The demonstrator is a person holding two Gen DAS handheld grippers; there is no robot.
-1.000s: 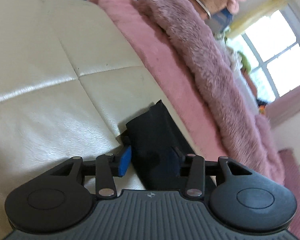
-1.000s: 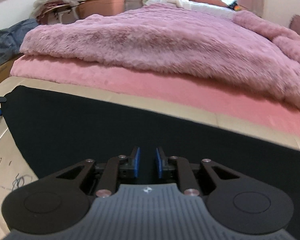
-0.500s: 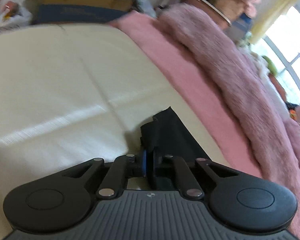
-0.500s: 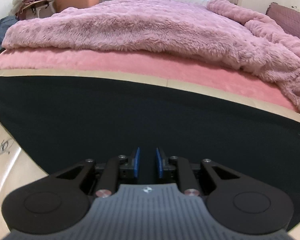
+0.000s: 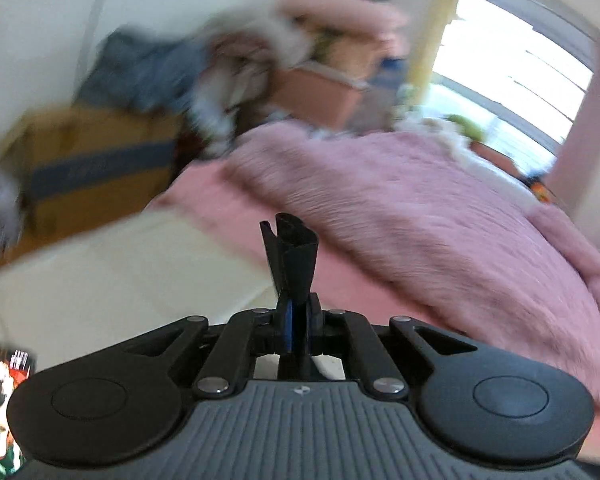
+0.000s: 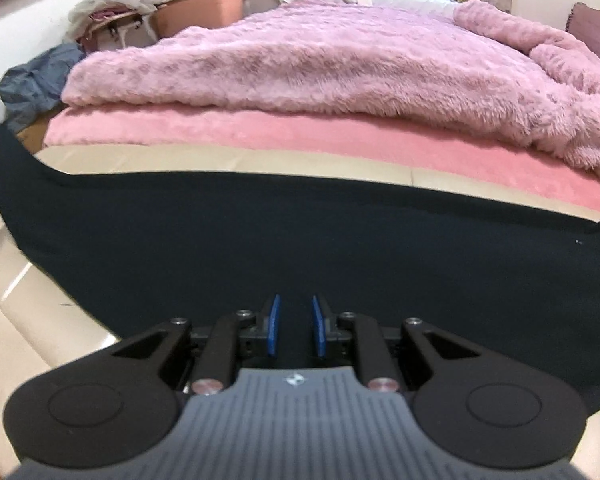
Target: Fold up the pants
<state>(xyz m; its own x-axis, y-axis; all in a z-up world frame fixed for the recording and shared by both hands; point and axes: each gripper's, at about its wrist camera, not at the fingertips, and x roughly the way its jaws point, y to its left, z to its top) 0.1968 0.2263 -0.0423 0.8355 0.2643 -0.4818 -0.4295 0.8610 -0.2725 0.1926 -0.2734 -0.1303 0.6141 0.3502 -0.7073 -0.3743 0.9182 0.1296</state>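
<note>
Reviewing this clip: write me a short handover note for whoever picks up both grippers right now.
Left gripper: shut on a bunched end of the black pants, held clear of the cream surface.
Right gripper: pads a little apart over the cloth; grip unclear.
Pants: spread wide across the cream surface, in front of the pink blanket.
Done: one end gripped and raised.
Left: carry that end across to make the fold, then flatten.

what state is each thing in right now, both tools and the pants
left tool: shut on a bunched corner of the pants, which sticks up past the pads
right tool: narrow gap between pads, dark cloth runs between them, grip not clear
pants: spread flat, left corner lifted
blanket: heaped on the bed behind
</note>
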